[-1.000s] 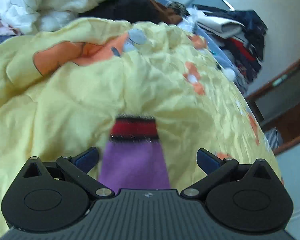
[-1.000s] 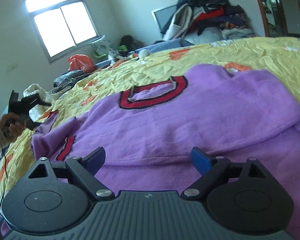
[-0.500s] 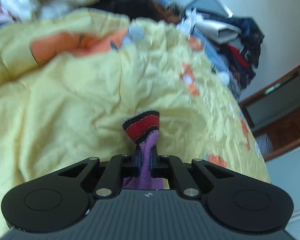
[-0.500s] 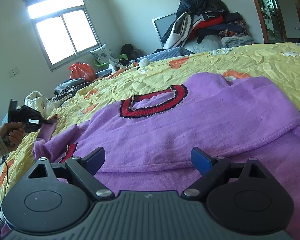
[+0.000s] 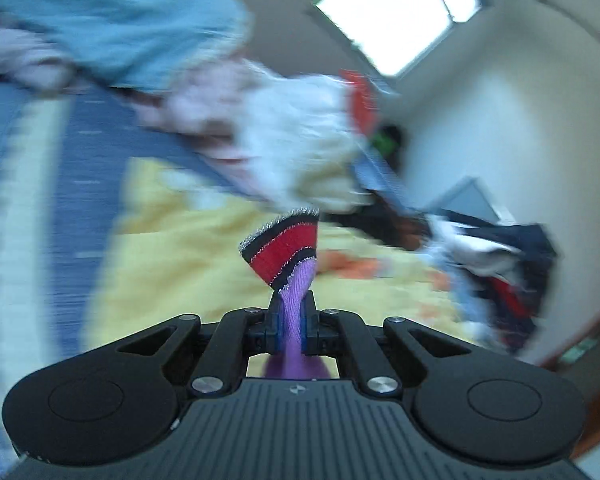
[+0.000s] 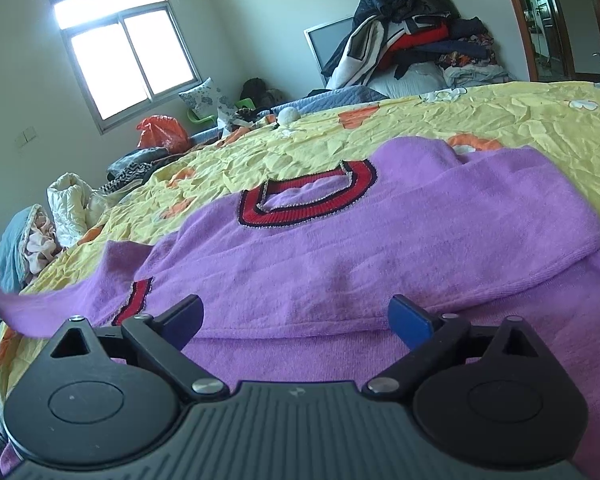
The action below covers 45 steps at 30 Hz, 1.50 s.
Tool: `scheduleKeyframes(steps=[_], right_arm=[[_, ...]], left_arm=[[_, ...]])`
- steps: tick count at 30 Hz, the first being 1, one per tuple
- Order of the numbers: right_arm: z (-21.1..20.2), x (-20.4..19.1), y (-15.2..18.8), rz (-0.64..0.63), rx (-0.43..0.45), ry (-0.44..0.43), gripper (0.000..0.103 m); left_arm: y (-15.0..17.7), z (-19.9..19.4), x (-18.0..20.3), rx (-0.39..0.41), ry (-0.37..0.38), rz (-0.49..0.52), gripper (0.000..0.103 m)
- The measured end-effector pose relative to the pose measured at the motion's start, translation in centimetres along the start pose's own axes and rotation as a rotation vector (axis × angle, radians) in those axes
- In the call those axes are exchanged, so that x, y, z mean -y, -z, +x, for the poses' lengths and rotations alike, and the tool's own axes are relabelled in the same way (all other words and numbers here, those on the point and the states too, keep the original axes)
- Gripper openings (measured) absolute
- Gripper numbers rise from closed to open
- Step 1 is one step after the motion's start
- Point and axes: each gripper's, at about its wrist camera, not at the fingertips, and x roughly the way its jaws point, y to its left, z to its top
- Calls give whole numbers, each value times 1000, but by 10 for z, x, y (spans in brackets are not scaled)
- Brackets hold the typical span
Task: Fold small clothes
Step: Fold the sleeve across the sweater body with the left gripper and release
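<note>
A purple sweater (image 6: 340, 248) with a red and black collar (image 6: 308, 204) lies partly folded on the yellow bedspread (image 6: 440, 120). My left gripper (image 5: 292, 322) is shut on the sweater's sleeve, and the red and black cuff (image 5: 284, 250) sticks up past its fingers, lifted off the bed. In the right wrist view that sleeve (image 6: 52, 308) stretches out to the left edge. My right gripper (image 6: 296, 320) is open, low over the sweater's near hem, with nothing between its fingers.
A tall heap of clothes (image 6: 412, 36) stands against the far wall beside a flat screen (image 6: 328, 44). White and pale blue bedding (image 6: 40, 232) is bunched at the bed's left side. An orange bag (image 6: 160, 132) sits under the window (image 6: 128, 56).
My left gripper shut on the sleeve near its cuff, then lifted and swung it, so its view now blurs toward the window. The right gripper stayed open and nearly still.
</note>
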Motion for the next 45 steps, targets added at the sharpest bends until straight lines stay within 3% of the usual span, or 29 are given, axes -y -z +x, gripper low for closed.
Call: scheduleKeyframes(steps=[2, 4, 5, 7, 8, 9, 11, 13, 15, 16, 21, 23, 25, 26, 27, 29, 31, 34, 35, 37, 38, 39, 40, 41, 43, 45], right_arm=[[1, 0, 0, -3, -8, -6, 100], [2, 1, 0, 1, -16, -9, 100], [4, 2, -1, 4, -32, -17, 103], [9, 3, -2, 11, -65, -31, 103], [10, 5, -2, 17, -66, -36, 103], [9, 5, -1, 23, -65, -40, 103], [9, 7, -1, 34, -65, -51, 103], [8, 8, -1, 43, -62, -56, 103], [8, 6, 0, 36, -61, -51, 103], [8, 4, 0, 30, -62, -47, 103], [8, 4, 0, 32, -62, -45, 103], [8, 4, 0, 35, -61, -46, 103], [8, 3, 0, 32, -62, -42, 103], [9, 3, 0, 30, -63, -40, 103], [9, 3, 0, 28, -63, -37, 103], [9, 2, 0, 23, -65, -32, 103], [9, 1, 0, 21, -65, -28, 103], [9, 0, 0, 16, -67, -23, 103], [9, 1, 0, 16, -67, -24, 103], [9, 0, 0, 20, -66, -26, 103], [9, 0, 0, 20, -66, -26, 103], [9, 1, 0, 20, -66, -26, 103], [9, 1, 0, 22, -65, -27, 103], [9, 1, 0, 22, -64, -27, 103], [9, 1, 0, 21, -64, -27, 103], [8, 1, 0, 21, -65, -26, 103]], left_arm=[[2, 9, -35, -83, 1, -103, 8], [7, 4, -55, -81, -3, -119, 12], [8, -1, -58, -69, -8, -107, 21], [6, -11, -67, -36, -10, -120, 56], [5, -18, -75, -6, -7, -149, 83], [3, -26, -83, 41, -3, -181, 91], [-2, -42, -100, 99, 24, -217, 92], [-11, -43, -105, 63, 67, -202, 95], [-16, -34, -101, -24, 88, -110, 99], [-17, -29, -96, -41, 63, -38, 99], [-7, 3, -66, -60, -54, 379, 100], [2, 15, -56, -61, -61, 534, 92], [10, 23, -49, -99, -48, 637, 71], [13, 26, -48, -123, -49, 650, 33], [12, 29, -48, -159, -37, 641, 5], [9, 23, -52, -151, 9, 598, 0], [0, 12, -57, -161, 114, 508, 0], [-12, -12, -54, -147, 191, 418, 0], [-18, -20, -52, -138, 203, 394, 0], [-29, -27, -48, -102, 124, 389, 0], [-35, -22, -52, -144, 139, 366, 5], [-39, -13, -60, -219, 184, 307, 39], [-39, -6, -67, -259, 212, 262, 63], [-36, -1, -70, -258, 212, 270, 99], [-29, 8, -72, -256, 186, 322, 100], [-25, 21, -78, -267, 153, 296, 100]])
